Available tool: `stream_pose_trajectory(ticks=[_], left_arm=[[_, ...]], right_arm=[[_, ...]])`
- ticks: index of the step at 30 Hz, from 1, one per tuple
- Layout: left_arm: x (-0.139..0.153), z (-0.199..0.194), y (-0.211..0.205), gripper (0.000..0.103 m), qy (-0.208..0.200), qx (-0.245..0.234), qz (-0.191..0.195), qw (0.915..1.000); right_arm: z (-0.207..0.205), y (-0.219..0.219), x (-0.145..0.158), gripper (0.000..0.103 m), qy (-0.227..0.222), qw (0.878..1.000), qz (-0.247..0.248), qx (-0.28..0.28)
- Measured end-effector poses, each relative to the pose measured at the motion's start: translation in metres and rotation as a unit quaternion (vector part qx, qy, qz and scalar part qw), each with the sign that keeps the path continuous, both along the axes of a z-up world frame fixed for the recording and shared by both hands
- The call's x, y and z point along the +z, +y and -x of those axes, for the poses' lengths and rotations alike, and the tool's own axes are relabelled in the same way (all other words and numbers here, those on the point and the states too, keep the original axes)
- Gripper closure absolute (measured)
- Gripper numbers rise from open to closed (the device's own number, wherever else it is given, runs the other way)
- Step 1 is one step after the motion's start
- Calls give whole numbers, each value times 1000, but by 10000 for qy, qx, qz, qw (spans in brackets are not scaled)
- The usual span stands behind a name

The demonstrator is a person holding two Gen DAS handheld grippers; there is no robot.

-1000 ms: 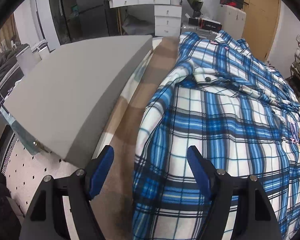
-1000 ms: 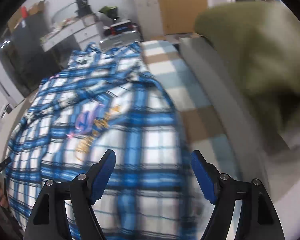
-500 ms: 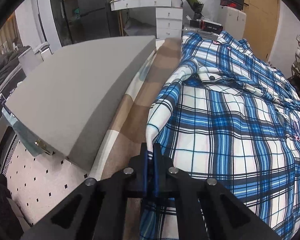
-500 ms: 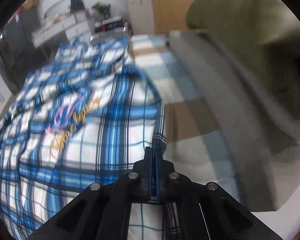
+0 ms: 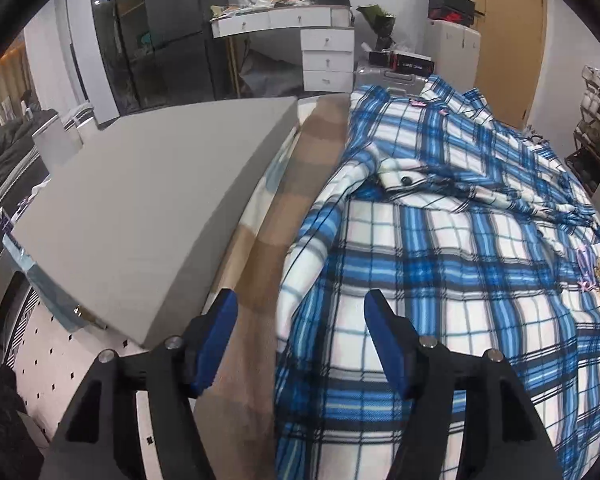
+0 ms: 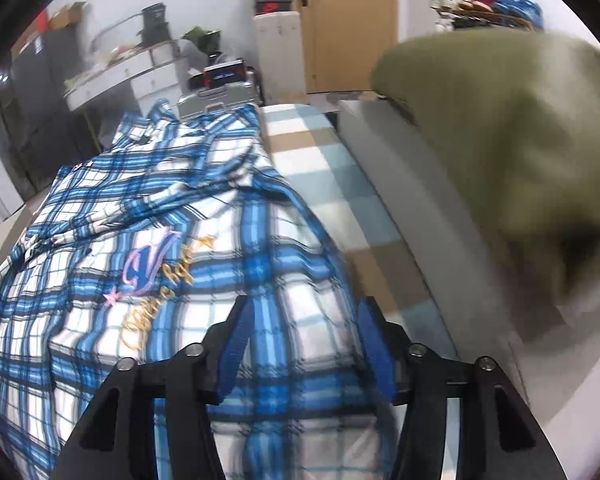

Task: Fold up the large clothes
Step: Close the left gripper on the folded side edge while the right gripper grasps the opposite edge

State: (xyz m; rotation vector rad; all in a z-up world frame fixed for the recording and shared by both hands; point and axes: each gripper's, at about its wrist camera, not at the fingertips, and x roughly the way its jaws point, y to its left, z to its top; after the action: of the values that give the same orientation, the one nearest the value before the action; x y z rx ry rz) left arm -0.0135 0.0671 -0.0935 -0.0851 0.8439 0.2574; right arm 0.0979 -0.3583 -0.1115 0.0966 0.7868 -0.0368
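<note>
A large blue-and-white plaid shirt lies spread over a checked bed cover; it also shows in the right wrist view, with a gold and purple embroidered logo. My left gripper is open and empty over the shirt's left edge. My right gripper is open and empty over the shirt's right edge. Both sets of blue pads stand apart, with nothing held between them.
A grey padded slab lies left of the bed. A grey cushion edge and an olive green pillow lie to the right. A white desk with drawers, a suitcase and a wooden door stand beyond.
Half a second ago both grippers were shut on the shirt's edges. Now both have opened and let the fabric go, and the shirt lies flat under them.
</note>
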Motion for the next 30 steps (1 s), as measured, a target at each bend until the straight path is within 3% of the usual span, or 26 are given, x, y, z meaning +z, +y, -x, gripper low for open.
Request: stream_pose_trajectory(ticks=[8,17,21,22,23,24,25,27,30], left_arm=[[11,-47,-10,42,-10,-245,47,9997],[-31,-113,5,41,764,210,-107,9968],[-35,-116,6,41,645,245,-167,9975],[-35,-115,8,42,591,279,-152,9977],[-35,-115,10,61,526,288,-130,9981],[-35,-114,11,98,429,241,-67,9988],[-35,-114,12,103,433,204,-25,9989],[-33,-110,11,103,355,178,-56,9992],[-29,-102,8,103,252,132,-103,9995]], right_arm=[[-61,50,17,39,-50,9990,184,398],[-132,34,-14,38,544,9981,271,50],[-140,27,-25,38,643,9970,434,-38],[-142,23,-28,38,675,9973,297,-64],[-144,20,-30,38,694,9972,232,-139],[-147,17,-32,41,715,9970,226,-186],[-149,16,-35,47,675,9974,182,-188],[-149,16,-34,101,523,9982,247,-134],[-147,17,-31,101,472,9986,239,-49]])
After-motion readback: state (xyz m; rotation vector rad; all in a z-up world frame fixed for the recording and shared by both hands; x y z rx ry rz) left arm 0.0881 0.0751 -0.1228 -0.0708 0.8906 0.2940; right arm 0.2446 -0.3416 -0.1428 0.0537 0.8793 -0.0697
